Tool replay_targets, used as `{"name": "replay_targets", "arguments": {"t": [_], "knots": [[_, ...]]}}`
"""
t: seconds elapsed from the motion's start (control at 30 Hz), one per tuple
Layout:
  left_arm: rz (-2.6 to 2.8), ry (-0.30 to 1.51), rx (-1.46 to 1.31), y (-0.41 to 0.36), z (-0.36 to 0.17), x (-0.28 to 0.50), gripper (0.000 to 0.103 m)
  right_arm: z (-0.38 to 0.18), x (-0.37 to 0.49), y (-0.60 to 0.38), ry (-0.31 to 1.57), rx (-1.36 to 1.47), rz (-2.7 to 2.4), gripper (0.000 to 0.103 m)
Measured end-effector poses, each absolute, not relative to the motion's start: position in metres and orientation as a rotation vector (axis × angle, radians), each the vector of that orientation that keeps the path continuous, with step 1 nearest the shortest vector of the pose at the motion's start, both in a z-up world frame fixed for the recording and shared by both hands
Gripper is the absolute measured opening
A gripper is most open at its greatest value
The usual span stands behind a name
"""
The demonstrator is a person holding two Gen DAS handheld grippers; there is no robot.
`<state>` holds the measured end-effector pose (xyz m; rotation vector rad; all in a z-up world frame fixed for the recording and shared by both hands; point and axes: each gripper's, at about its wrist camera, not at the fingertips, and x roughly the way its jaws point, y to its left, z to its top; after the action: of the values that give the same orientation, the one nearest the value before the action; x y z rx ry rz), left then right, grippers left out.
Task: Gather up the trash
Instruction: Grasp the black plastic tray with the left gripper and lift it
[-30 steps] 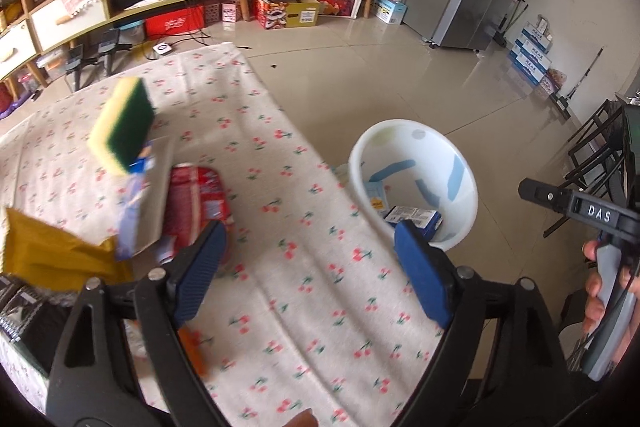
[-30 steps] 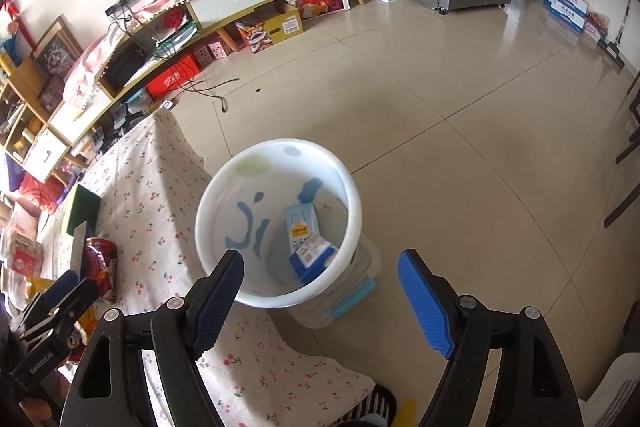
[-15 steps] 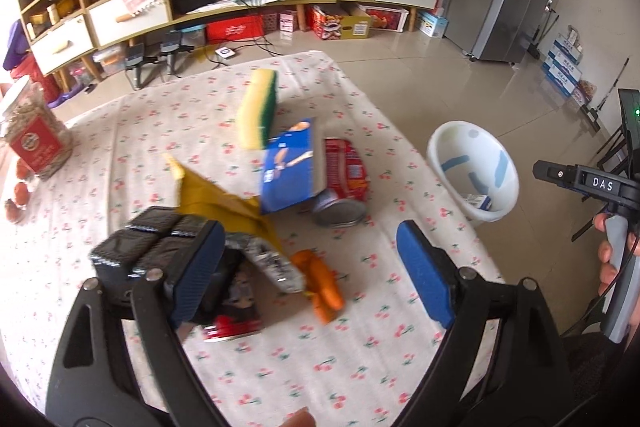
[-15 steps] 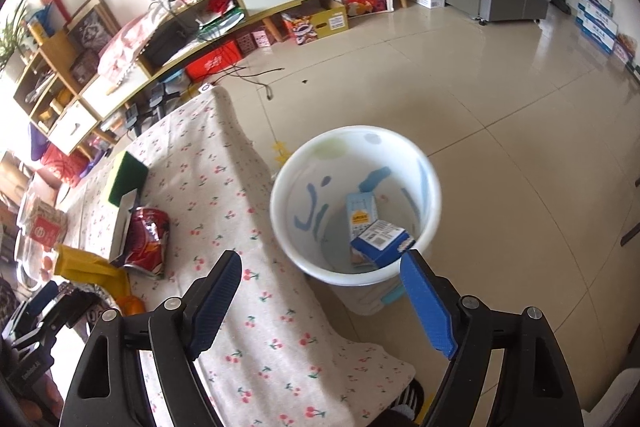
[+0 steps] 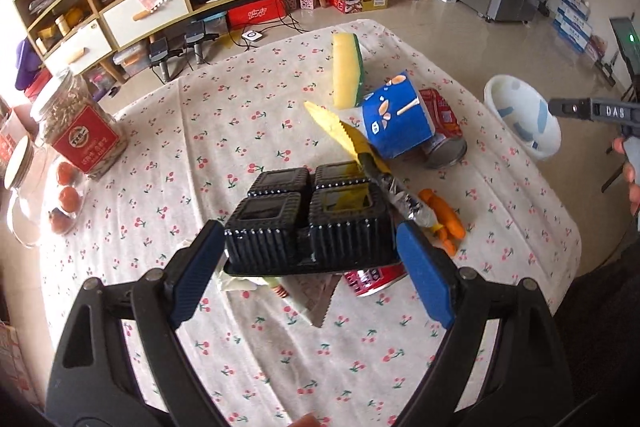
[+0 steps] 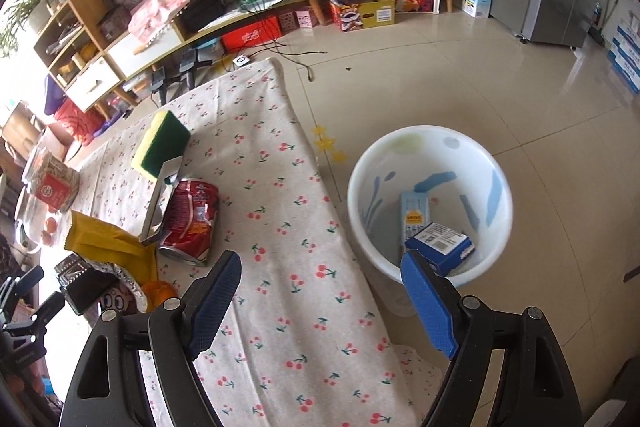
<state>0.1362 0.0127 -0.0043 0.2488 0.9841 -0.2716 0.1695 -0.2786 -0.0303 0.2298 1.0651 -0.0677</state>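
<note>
Two boxes already lie in the white bin (image 6: 430,155) on the floor right of the table (image 5: 248,115), so the step in hand looks like reaching for the next piece; the left gripper (image 5: 310,279) hangs with fingers wide and empty, framing the black tray (image 5: 304,223) near the table's near edge. Next it should sink until the pads straddle the tray, then close; the right gripper (image 6: 320,307), also wide and empty, hovers over the table's right edge beside the bin.
</note>
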Motion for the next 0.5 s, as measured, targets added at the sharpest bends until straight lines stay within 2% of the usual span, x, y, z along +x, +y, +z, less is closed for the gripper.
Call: {"name": "replay_targets", "arguments": {"t": [0.33,0.5], "knots": [[-0.358,0.916,0.653,-0.003,-0.026,0.126,0.088,-0.036,0.187,-0.252,1.086,0.214,-0.027,0.084],[-0.358,0.882,0.729,-0.009,-0.031,0.132,0.088,-0.038,0.192,-0.241,1.096,0.204,-0.016,0.084]]}}
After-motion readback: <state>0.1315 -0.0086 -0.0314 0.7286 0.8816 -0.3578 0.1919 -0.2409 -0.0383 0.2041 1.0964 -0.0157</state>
